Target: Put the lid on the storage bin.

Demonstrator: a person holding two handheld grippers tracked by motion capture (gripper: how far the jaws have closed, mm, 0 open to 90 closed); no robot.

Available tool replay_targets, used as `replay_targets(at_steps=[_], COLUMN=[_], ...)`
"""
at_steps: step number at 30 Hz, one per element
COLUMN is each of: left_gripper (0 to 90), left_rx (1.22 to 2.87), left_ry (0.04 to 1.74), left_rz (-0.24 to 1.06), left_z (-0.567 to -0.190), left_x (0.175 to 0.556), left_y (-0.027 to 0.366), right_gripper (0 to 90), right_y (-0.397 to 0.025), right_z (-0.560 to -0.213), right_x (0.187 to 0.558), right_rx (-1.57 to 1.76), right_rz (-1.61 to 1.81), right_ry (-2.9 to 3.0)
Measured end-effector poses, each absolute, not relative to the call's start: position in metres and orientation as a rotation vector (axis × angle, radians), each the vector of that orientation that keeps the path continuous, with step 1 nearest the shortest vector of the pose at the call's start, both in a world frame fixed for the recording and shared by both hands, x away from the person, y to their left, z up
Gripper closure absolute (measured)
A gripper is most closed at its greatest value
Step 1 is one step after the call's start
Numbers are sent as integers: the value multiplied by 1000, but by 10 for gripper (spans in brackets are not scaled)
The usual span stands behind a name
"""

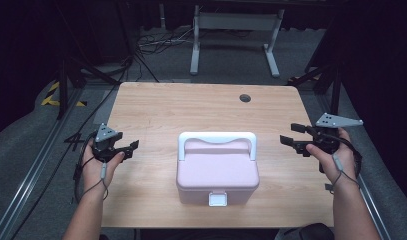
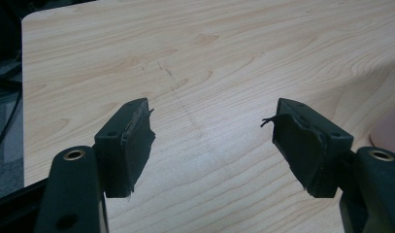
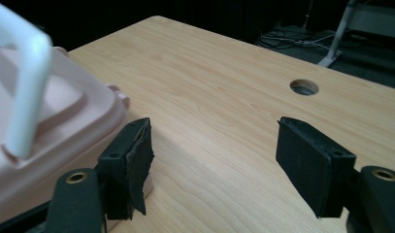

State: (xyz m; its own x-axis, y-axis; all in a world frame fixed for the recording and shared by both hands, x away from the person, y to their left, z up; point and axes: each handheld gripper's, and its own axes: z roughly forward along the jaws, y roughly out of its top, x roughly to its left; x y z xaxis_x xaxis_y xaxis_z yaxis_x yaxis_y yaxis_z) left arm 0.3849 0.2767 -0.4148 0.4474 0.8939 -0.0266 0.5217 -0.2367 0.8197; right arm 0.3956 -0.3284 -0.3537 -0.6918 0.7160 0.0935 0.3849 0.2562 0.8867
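A pink box (image 1: 217, 175) with a white handle (image 1: 217, 137) and a white front latch (image 1: 217, 199) stands on the wooden table (image 1: 201, 107), near its front edge. My left gripper (image 1: 131, 148) hovers open to the box's left, by the table's left edge; its own view has its jaws apart over bare wood (image 2: 212, 128). My right gripper (image 1: 291, 135) is open to the box's right. In the right gripper view the jaws stand wide apart (image 3: 214, 155), with the box (image 3: 49, 131) and its raised handle (image 3: 25, 82) close at the left. Nothing is held.
A round cable hole (image 1: 245, 98) is in the table's far right part, also seen as a hole (image 3: 304, 87) in the right gripper view. Beyond the table are a white desk frame (image 1: 236, 35) and cables on grey floor. A metal rail (image 1: 36, 165) runs along the left.
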Motion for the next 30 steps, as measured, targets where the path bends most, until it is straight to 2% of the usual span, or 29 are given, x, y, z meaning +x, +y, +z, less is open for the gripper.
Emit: replay_targets(at_steps=[14,30], left_gripper=[303,305], left_rx=[1918,1931], left_ry=[1196,1193], left_rz=[577,578], left_z=[-418,-422], left_x=[387,390], left_y=[278,277], right_gripper=[163,164], right_y=[-345,-347], right_z=[-414,-455], right_x=[428,443], right_rx=[1214,1245], right_rz=[1241,1207], right_ry=[2237,2165])
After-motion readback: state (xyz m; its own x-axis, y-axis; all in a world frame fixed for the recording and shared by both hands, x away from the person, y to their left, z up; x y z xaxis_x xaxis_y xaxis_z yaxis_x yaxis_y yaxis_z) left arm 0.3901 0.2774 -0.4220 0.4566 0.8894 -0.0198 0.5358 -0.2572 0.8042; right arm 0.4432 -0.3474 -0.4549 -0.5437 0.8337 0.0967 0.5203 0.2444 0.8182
